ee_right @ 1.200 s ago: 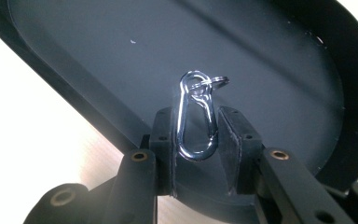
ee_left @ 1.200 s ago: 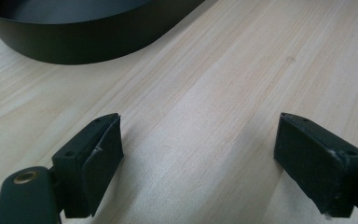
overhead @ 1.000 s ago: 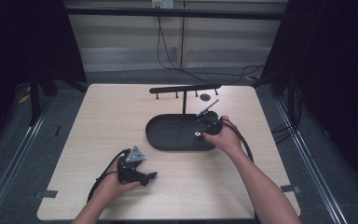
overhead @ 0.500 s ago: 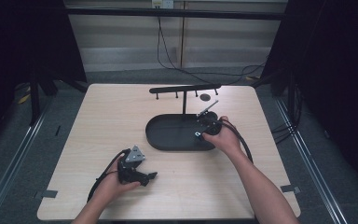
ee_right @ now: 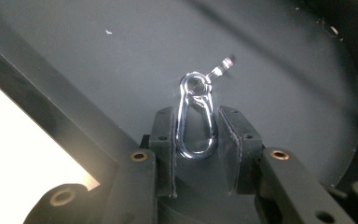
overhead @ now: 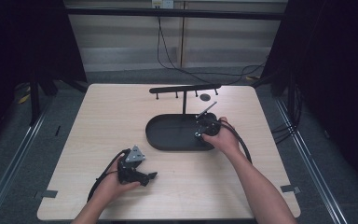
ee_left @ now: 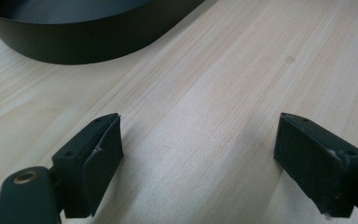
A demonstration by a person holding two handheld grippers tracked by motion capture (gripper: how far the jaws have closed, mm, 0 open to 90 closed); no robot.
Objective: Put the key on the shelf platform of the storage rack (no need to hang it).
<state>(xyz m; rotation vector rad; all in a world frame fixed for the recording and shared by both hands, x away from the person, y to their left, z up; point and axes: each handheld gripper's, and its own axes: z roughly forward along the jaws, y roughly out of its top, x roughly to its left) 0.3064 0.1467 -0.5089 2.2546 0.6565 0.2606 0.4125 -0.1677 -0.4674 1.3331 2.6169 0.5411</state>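
A black rack with small pegs [overhead: 185,88] is standing at the far side of the wooden table [overhead: 102,121], a dark round disc [overhead: 205,97] is lying just beside it, and cables [overhead: 168,51] are trailing across the floor behind.

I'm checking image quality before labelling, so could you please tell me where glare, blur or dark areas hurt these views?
Right gripper view: the carabiner between the right gripper pads glints sharply on the dark tray, and the table corner at lower left is blown out white. Left gripper view: evenly lit, wood grain crisp, near pads slightly soft. High view: table well lit, surroundings nearly black.
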